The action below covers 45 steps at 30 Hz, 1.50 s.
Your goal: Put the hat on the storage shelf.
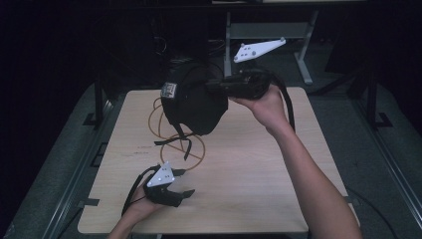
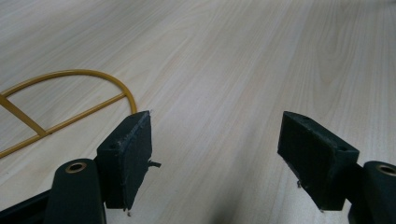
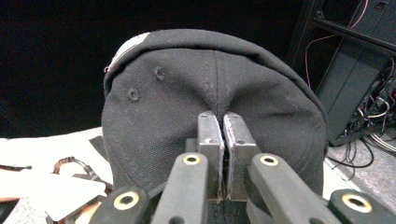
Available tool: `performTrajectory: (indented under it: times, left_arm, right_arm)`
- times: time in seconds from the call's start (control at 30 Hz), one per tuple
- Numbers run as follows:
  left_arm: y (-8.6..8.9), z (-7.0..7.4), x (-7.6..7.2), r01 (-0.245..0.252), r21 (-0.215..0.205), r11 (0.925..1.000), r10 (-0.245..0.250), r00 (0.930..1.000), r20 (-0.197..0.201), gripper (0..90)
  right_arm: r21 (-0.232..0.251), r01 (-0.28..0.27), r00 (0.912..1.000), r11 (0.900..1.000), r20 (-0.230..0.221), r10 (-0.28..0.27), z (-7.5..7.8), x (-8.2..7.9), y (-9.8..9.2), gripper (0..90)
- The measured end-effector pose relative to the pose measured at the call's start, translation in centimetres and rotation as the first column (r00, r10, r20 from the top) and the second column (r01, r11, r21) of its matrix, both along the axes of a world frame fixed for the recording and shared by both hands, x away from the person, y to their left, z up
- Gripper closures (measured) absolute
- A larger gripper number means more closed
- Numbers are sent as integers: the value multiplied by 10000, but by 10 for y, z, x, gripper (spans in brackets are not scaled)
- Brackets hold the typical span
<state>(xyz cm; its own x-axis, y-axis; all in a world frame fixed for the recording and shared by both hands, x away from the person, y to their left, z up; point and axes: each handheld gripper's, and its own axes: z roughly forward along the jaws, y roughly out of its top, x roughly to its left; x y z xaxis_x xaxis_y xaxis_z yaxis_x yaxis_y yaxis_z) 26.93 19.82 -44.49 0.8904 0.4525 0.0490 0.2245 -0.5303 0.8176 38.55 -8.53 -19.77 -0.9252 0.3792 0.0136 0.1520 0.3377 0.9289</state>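
Nearest to the person, the left gripper (image 1: 175, 185) is held low over the front part of the worktop (image 1: 259, 169), and its jaws stand wide apart with nothing between them; in the left gripper view only pale wood grain lies under the gap. The worktop is a light wooden board with rounded corners, and its surface looks smooth. Just beyond the left gripper a thin yellow wire frame (image 2: 70, 100) lies flat on the wood, made of a curved ring with straight bars across it. Above this frame, lifted off the worktop, hangs a black cap (image 1: 191, 99), with a pale label on its side and dark straps (image 1: 179, 142) dangling under it toward the wire. The right gripper (image 1: 219, 87) holds it from the right side: in the right gripper view the jaws are pressed almost together on a fold of the black cloth (image 3: 215, 88), near the seam and two small eyelets. Around the worktop the floor (image 1: 378, 149) is grey, with dark rails along both sides. Farther back stands a grey metal stand (image 1: 303, 55), and the rest of the room is very dark; the right gripper view shows a black rack (image 3: 355, 70) with cables there.
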Motion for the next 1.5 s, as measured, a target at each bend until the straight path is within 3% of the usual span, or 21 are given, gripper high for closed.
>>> performTrajectory:
  times: [0.33, 0.57, 0.73, 1.03, 1.13, 1.2, 1.27, 1.5]
  left_arm:
    - [0, 1, 0, -24, -126, 9999, 25, 10000, 65, 257]
    - [-1, 2, 0, 45, -117, 9999, -44, 9999, 127, 257]
    - [0, 3, 0, 88, -52, 9999, -87, 9998, 175, 257]
    - [-5, 3, -2, 189, -50, 9998, -188, 9996, 203, 256]
    - [-5, 3, -1, 273, -32, 9996, -272, 9993, 264, 256]
    - [-6, 3, -1, 256, -55, 9997, -255, 9995, 197, 256]
    - [-6, 3, -2, 286, -57, 9996, -284, 9994, 217, 256]
    - [-6, 3, -2, 288, -95, 9995, -285, 9992, 282, 256]
  right_arm:
    - [-32, -393, 9992, 9992, -122, 393, 2, 12, 36, 873]
    - [115, -443, 9976, 9990, -527, 449, -4, 24, 59, 873]
    - [140, -374, 9945, 9992, -978, 386, -12, 34, 73, 873]
    - [-108, -95, 9922, 9999, -1248, 81, -20, 46, 99, 867]
    - [-176, 106, 9916, 9998, -1288, -128, -23, 48, 110, 825]
    - [-132, 132, 9881, 9998, -1530, -150, -25, 50, 115, 715]
    - [-426, 196, 9880, 9989, -1520, -258, -27, 51, 117, 680]
    - [-367, 48, 9823, 9993, -1870, -116, -32, 51, 108, 550]
